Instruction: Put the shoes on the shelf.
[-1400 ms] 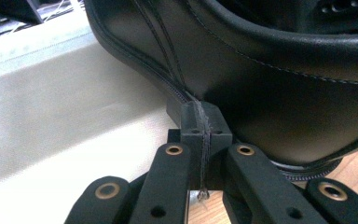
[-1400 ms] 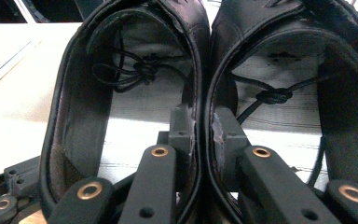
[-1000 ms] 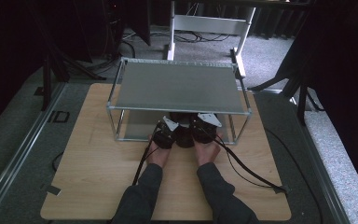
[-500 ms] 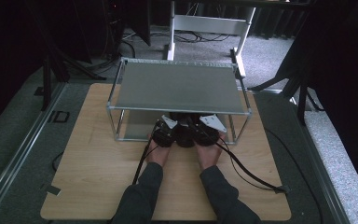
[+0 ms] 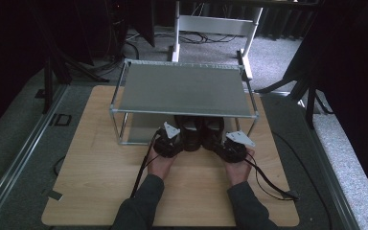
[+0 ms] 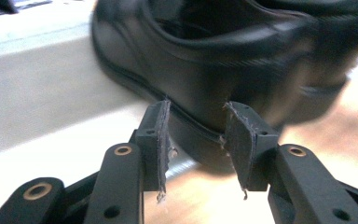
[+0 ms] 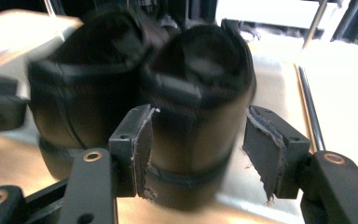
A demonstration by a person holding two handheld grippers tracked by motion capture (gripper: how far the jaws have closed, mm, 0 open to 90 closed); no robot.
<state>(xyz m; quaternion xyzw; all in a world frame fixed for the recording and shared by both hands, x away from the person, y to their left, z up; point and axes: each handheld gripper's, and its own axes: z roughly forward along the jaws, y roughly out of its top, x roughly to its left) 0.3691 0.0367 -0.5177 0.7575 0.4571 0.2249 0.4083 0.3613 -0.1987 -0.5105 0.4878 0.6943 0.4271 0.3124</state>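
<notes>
Black shoes [image 5: 200, 134] released, both tongs opened, apart

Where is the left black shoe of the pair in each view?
High view: left shoe sits under the shelf's front edge, left of the pair.
Left gripper view: upper middle, seen side-on.
Right gripper view: left half, blurred, heel toward the camera.
Shared landmark: the right shoe beside it.

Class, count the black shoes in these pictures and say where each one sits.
2. The left shoe and the right shoe stand side by side under the metal rack, heels toward the person.
</notes>
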